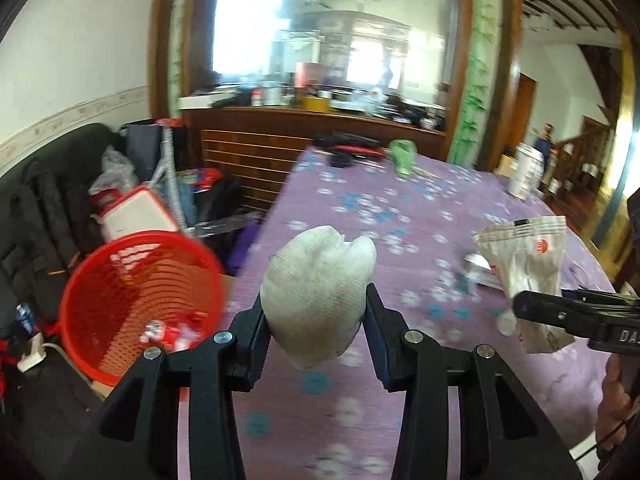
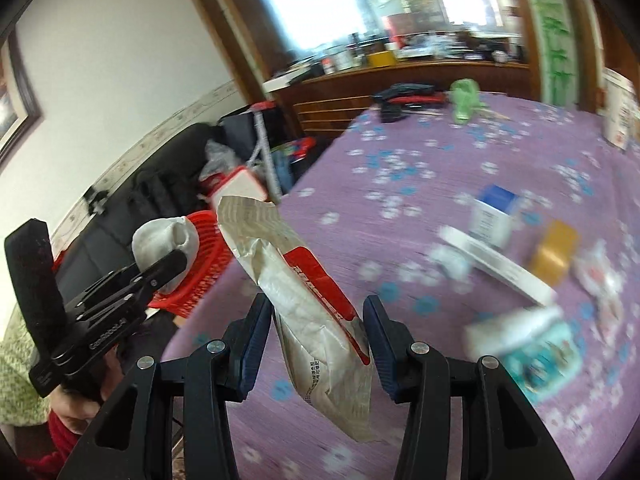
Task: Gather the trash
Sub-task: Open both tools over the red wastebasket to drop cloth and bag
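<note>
1. Left gripper [image 1: 316, 312] is clamping a crumpled white cloth-like wad [image 1: 320, 288] between both pads, holding it up above the desk.
2. Right gripper [image 2: 318, 320] is squeezing a crinkled white-and-red paper packet [image 2: 308, 288]; the packet is sticking up and tilting left, with its lower end hanging below the fingers.
3. Round red plastic mesh basket [image 1: 136, 288] is sitting off the desk's left edge, lower than the desk top, with some red-and-white wrappers [image 1: 172, 332] lying inside.
4. Purple floral-print tablecloth desk [image 1: 360, 208] is stretching ahead under both grippers.
5. In the right wrist view, more litter is lying on the desk to the right: a blue-and-white small box [image 2: 494, 216], a yellow-brown block [image 2: 554, 256], a long white flat strip [image 2: 500, 264], and a teal-and-white pack [image 2: 532, 348], all blurred.
6. A green crumpled bag [image 1: 404, 156] and dark tools [image 1: 348, 148] are resting at the desk's far end.
</note>
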Tool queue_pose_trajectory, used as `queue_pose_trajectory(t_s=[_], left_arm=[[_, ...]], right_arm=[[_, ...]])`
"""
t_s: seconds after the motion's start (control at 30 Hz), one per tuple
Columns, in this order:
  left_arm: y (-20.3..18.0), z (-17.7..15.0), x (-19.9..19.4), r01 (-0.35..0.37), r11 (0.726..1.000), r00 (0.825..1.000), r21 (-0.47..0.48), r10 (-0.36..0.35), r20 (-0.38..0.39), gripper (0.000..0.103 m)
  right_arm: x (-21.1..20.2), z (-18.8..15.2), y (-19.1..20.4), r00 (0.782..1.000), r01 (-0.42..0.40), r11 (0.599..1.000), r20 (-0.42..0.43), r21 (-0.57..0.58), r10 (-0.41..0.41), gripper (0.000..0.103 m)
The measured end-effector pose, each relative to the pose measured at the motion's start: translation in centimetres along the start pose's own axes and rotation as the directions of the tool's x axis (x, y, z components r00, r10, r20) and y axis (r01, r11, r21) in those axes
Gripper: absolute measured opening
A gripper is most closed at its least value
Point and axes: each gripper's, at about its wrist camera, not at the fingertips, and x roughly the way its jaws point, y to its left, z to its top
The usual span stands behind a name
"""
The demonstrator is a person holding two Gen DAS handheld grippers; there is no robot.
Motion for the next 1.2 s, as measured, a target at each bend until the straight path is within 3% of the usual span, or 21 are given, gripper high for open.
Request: queue_pose_trajectory(t_s=[0.37,0.73,0.83,0.9,1.0,1.2], left_arm=[[11.3,0.6,0.9,-0.193,0.972,0.981,-0.132,0.192,-0.022,0.041],[16.2,-0.2,2.8,-0.263,0.947,0.965,-0.184,0.255,-0.070,0.041],[16.8,-0.3,2.9,-0.273,0.943,0.962,-0.189,0.265,-0.069,0.043],[17.0,-0.4,3.1,-0.272,0.943,0.962,-0.191,0.263,-0.073,0.054],[17.1,-0.5,3.1,-0.277,0.940,0.961,-0.197,0.267,-0.075,0.065],[15.9,-0.7,2.1,-0.261,0.945,0.965,-0.195,0.257,-0.046,0.065]], right_arm=[[8.4,5.4,9.3,0.987,-0.143,0.984,-0.092,-0.103,0.133,0.052],[16.8,7.9,15.9,0.959,-0.234,0.968,-0.184,-0.091,0.215,0.052],[18.6,8.1,16.8,0.956,-0.239,0.968,-0.195,-0.079,0.220,0.057],[19.5,8.3,17.3,0.957,-0.236,0.968,-0.191,-0.082,0.217,0.066],[19.8,8.6,16.7,0.959,-0.233,0.971,-0.181,-0.058,0.220,0.067],[16.4,8.0,13.6,0.969,-0.211,0.977,-0.142,-0.044,0.203,0.067]])
